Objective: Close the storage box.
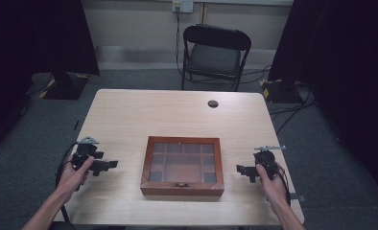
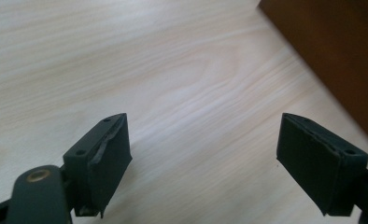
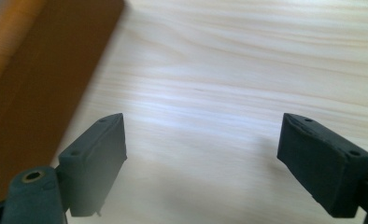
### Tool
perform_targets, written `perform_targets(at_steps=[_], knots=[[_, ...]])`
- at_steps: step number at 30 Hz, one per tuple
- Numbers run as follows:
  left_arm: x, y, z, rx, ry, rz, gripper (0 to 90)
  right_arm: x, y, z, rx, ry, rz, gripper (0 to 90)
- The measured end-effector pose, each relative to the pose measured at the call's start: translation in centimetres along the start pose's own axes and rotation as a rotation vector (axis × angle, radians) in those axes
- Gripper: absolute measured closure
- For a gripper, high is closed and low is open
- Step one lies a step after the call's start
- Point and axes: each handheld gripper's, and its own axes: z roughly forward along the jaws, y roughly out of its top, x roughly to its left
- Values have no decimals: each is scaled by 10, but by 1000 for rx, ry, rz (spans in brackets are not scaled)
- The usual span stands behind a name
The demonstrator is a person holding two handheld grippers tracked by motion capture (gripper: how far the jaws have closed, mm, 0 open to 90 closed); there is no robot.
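A brown wooden box (image 1: 183, 165) with a glass lid divided into several compartments lies shut near the table's front edge, latch toward me. My left gripper (image 1: 111, 165) is held low to the left of the box, pointing at its left side, jaws open and empty. In the left gripper view the box wall (image 2: 341, 56) fills the top right corner beyond the open gripper (image 2: 203, 158). My right gripper (image 1: 240, 169) is to the right of the box, pointing at its right side, open and empty. The right gripper view has the box side (image 3: 42, 79) at its left, beyond the open gripper (image 3: 203, 158).
The light wooden table (image 1: 177, 115) has a round cable hole (image 1: 213, 103) near its far edge. A black folding chair (image 1: 215, 55) stands behind the table. Dark curtains hang at both sides, and cables lie on the grey floor at the right.
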Motion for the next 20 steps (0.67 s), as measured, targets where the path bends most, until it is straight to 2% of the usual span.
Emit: perform_targets(at_steps=[1, 3, 5, 7, 8, 9, 11, 13, 16, 17, 20], knots=[[0, -1, 2, 17, 9, 16, 176, -1, 0, 4, 4, -36, -5, 162], [1, -4, 6, 32, 30, -5, 169, -1, -2, 10, 13, -116, -13, 182], [-1, -8, 12, 22, 86, 16, 169, -2, -5, 15, 9, -144, -28, 137], [-4, -10, 16, -7, 125, 32, 150, -1, -9, 18, -22, -155, -55, 117], [-5, -10, 18, -7, 151, 46, 146, 0, -10, 19, -31, -160, -53, 87], [-7, -10, 20, -15, 159, 52, 142, 1, -12, 21, -50, -156, -63, 35], [-8, -12, 25, -46, 159, 48, 67, 3, -16, 25, -79, -141, -88, 0], [-7, -13, 28, -66, 152, 52, 0, 5, -17, 27, -101, -149, -82, 0], [-7, -15, 31, -110, 156, 55, 0, 6, -19, 29, -148, -157, -69, 0], [-7, -15, 31, -108, 158, 56, 0, 7, -20, 31, -166, -157, -67, 0], [-7, -15, 31, -108, 160, 53, 0, 7, -20, 31, -167, -158, -67, 0]])
